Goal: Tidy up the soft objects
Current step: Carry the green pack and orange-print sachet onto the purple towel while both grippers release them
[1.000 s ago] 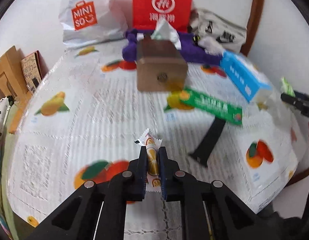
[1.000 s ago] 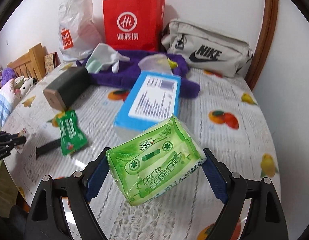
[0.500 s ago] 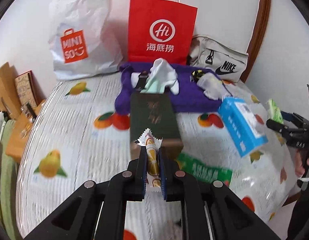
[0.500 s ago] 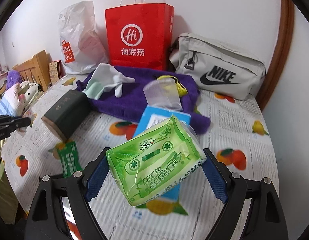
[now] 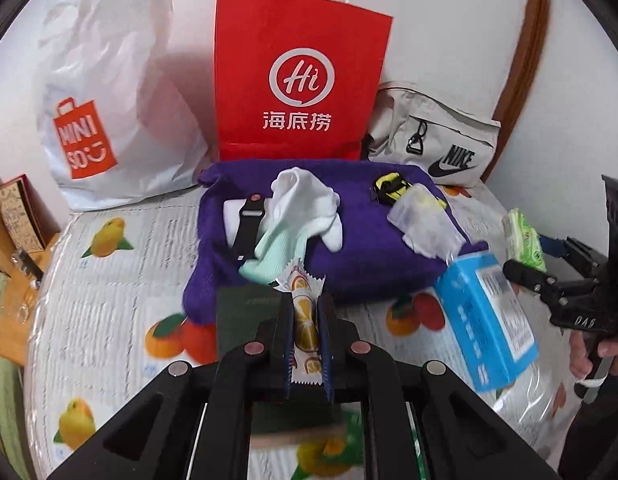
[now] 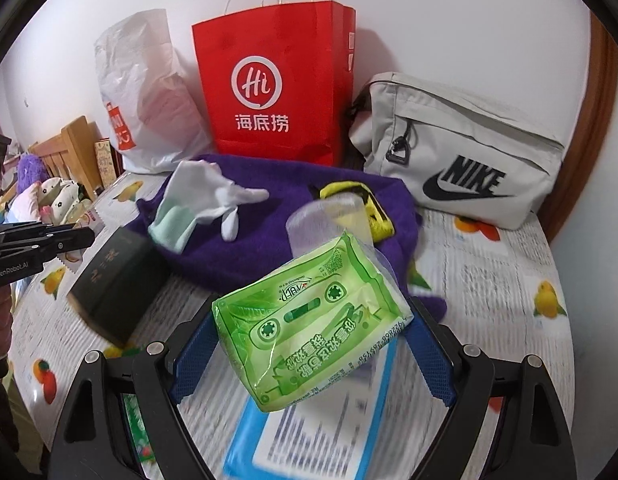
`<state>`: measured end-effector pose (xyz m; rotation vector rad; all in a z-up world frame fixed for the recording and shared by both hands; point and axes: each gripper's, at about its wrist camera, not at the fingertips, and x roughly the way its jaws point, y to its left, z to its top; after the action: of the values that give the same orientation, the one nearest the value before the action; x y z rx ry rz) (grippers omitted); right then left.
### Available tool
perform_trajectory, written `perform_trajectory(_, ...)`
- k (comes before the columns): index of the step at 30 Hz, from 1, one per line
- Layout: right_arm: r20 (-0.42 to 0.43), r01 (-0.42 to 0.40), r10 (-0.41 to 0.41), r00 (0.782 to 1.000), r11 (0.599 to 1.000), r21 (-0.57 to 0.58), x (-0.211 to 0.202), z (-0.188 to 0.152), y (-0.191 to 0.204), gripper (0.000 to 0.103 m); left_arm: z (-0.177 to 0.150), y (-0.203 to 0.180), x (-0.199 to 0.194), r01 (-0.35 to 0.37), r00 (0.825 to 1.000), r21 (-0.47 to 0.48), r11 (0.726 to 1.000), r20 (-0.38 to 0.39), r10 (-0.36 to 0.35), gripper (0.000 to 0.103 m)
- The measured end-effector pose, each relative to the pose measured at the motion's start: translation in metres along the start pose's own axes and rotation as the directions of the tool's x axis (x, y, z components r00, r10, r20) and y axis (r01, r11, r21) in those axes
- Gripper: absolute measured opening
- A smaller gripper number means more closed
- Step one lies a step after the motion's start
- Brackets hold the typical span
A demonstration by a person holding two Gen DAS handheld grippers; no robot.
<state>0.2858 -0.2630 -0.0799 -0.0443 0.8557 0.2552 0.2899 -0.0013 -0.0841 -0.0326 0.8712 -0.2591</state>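
My left gripper [image 5: 306, 322] is shut on an orange-print candy wrapper [image 5: 305, 320], held above a dark green box [image 5: 245, 312]. My right gripper [image 6: 309, 340] is shut on a green tissue pack [image 6: 309, 328], held above a blue tissue box [image 6: 309, 436]. Ahead lies a purple towel [image 5: 349, 240] carrying a white and mint glove [image 5: 297, 216], a black strap [image 5: 247, 226], a clear plastic bag [image 5: 425, 224] and a yellow item [image 5: 391, 184]. The towel [image 6: 269, 248] and glove [image 6: 197, 204] also show in the right wrist view. The right gripper and its pack [image 5: 525, 240] appear at the right in the left view.
A red paper bag [image 5: 297, 76], a white Miniso bag [image 5: 105, 100] and a grey Nike bag [image 6: 461, 152] stand against the wall. The table has a fruit-print cloth [image 5: 109, 280]. A green packet [image 6: 137, 432] lies below my right gripper. Wooden furniture [image 6: 69, 152] stands at the left.
Both grippers have moved forward towards the purple towel and the bags, each still holding its item. The dark box and blue box now lie beneath them.
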Motion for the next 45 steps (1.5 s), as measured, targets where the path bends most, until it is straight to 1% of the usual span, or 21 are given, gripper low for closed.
perform_trajectory(3, -0.007, -0.002, 0.002, 1.0, 1.0, -0.006, 0.017, 0.013, -0.002, 0.087, 0.015, -0.001, 0.017, 0.022, 1.0, -0.016, 1.0, -0.02, -0.023, 0.012)
perform_trajectory(8, -0.021, -0.019, 0.018, 1.0, 1.0, -0.025, 0.043, 0.033, -0.005, 0.087, 0.036, -0.009, 0.043, 0.007, 0.999, 0.012, 1.0, -0.045, -0.007, 0.012)
perform_trajectory(10, -0.028, -0.02, 0.019, 0.999, 0.999, -0.036, 0.053, 0.04, -0.006, 0.087, 0.045, -0.012, 0.056, 0.013, 0.998, 0.018, 1.0, -0.069, -0.012, 0.012)
perform_trajectory(15, -0.074, -0.012, 0.008, 0.997, 0.998, -0.054, 0.082, 0.055, -0.013, 0.087, 0.06, -0.015, 0.086, 0.032, 0.992, 0.002, 0.999, -0.119, -0.031, 0.012)
perform_trajectory(18, -0.087, -0.019, 0.013, 0.996, 0.998, -0.063, 0.095, 0.062, -0.015, 0.087, 0.068, -0.013, 0.102, 0.037, 0.989, -0.016, 0.999, -0.146, -0.039, 0.012)
perform_trajectory(22, -0.122, -0.022, 0.014, 0.992, 0.998, -0.06, 0.115, 0.07, -0.02, 0.087, 0.076, -0.012, 0.117, 0.023, 0.986, -0.024, 0.999, -0.166, -0.026, 0.013)
perform_trajectory(23, -0.127, -0.021, 0.013, 0.992, 0.998, -0.062, 0.118, 0.071, -0.02, 0.087, 0.078, -0.012, 0.121, 0.019, 0.985, -0.025, 0.999, -0.173, -0.023, 0.015)
perform_trajectory(29, -0.16, -0.031, 0.017, 0.987, 0.996, -0.081, 0.136, 0.075, -0.016, 0.088, 0.08, -0.011, 0.13, 0.019, 0.982, -0.027, 0.999, -0.189, -0.024, 0.017)
perform_trajectory(31, -0.176, -0.032, 0.015, 0.984, 0.995, -0.091, 0.141, 0.074, -0.013, 0.088, 0.079, -0.011, 0.132, 0.019, 0.98, -0.029, 0.999, -0.198, -0.024, 0.022)
perform_trajectory(34, -0.198, -0.034, 0.014, 0.98, 0.995, -0.098, 0.148, 0.073, -0.012, 0.088, 0.08, -0.015, 0.132, 0.029, 0.982, 0.0, 1.0, -0.186, -0.029, 0.034)
perform_trajectory(35, -0.194, -0.034, 0.015, 0.981, 0.995, -0.097, 0.149, 0.073, -0.012, 0.089, 0.08, -0.017, 0.131, 0.025, 0.983, 0.013, 1.0, -0.183, -0.022, 0.044)
perform_trajectory(36, -0.189, -0.035, 0.017, 0.982, 0.995, -0.095, 0.15, 0.073, -0.013, 0.091, 0.08, -0.018, 0.131, 0.022, 0.983, 0.022, 1.0, -0.182, -0.018, 0.05)
perform_trajectory(38, -0.199, -0.033, 0.015, 0.98, 0.996, -0.085, 0.152, 0.073, -0.014, 0.093, 0.079, -0.02, 0.131, 0.014, 0.983, 0.034, 0.999, -0.181, -0.008, 0.053)
perform_trajectory(40, -0.197, -0.016, 0.002, 0.98, 0.998, -0.067, 0.151, 0.073, -0.015, 0.096, 0.079, -0.02, 0.131, 0.01, 0.982, 0.028, 1.0, -0.187, -0.005, 0.059)
perform_trajectory(41, -0.193, -0.007, -0.005, 0.981, 0.998, -0.065, 0.15, 0.073, -0.016, 0.096, 0.079, -0.021, 0.131, 0.009, 0.981, 0.024, 1.0, -0.192, -0.004, 0.061)
perform_trajectory(44, -0.171, 0.004, -0.015, 0.985, 0.998, -0.062, 0.141, 0.074, -0.017, 0.096, 0.077, -0.022, 0.125, -0.007, 0.982, 0.029, 1.0, -0.187, 0.013, 0.064)
perform_trajectory(45, -0.161, 0.005, -0.014, 0.987, 0.998, -0.059, 0.136, 0.074, -0.017, 0.096, 0.076, -0.023, 0.123, -0.016, 0.983, 0.036, 0.999, -0.181, 0.022, 0.068)
